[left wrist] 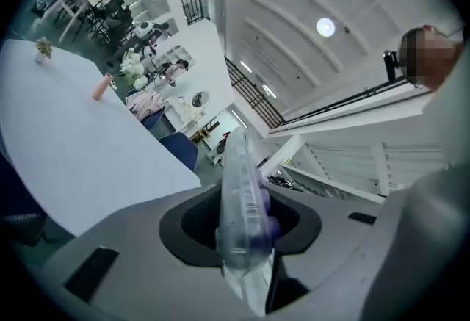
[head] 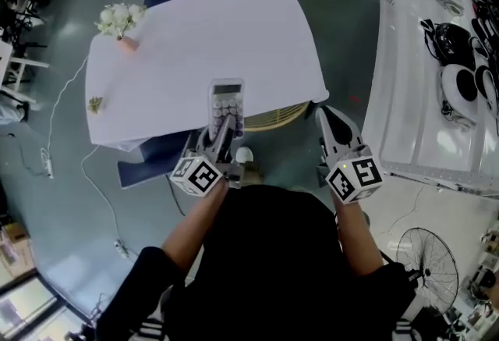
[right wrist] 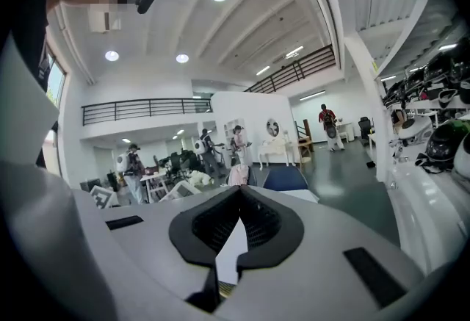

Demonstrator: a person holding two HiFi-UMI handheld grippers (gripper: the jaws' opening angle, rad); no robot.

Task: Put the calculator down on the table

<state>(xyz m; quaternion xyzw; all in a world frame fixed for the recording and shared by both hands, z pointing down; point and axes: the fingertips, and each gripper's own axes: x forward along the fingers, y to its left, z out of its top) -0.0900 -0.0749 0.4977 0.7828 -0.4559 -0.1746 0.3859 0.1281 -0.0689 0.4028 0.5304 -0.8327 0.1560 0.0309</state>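
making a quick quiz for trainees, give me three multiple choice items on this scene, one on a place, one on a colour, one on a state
1. Where is the calculator?
A. In the left gripper, by the near edge of the table
B. Flat at the table's far corner
C. On the floor

2. What colour is the table's top?
A. Blue
B. White
C. Black

3. How do the jaws of the right gripper stand?
A. Closed on a cup
B. Wide apart
C. Together, nothing between

Answers:
1 A: the left gripper view shows the jaws clamping the calculator.
2 B: the head view shows a white top.
3 C: the right gripper view shows the jaw tips meeting, empty.
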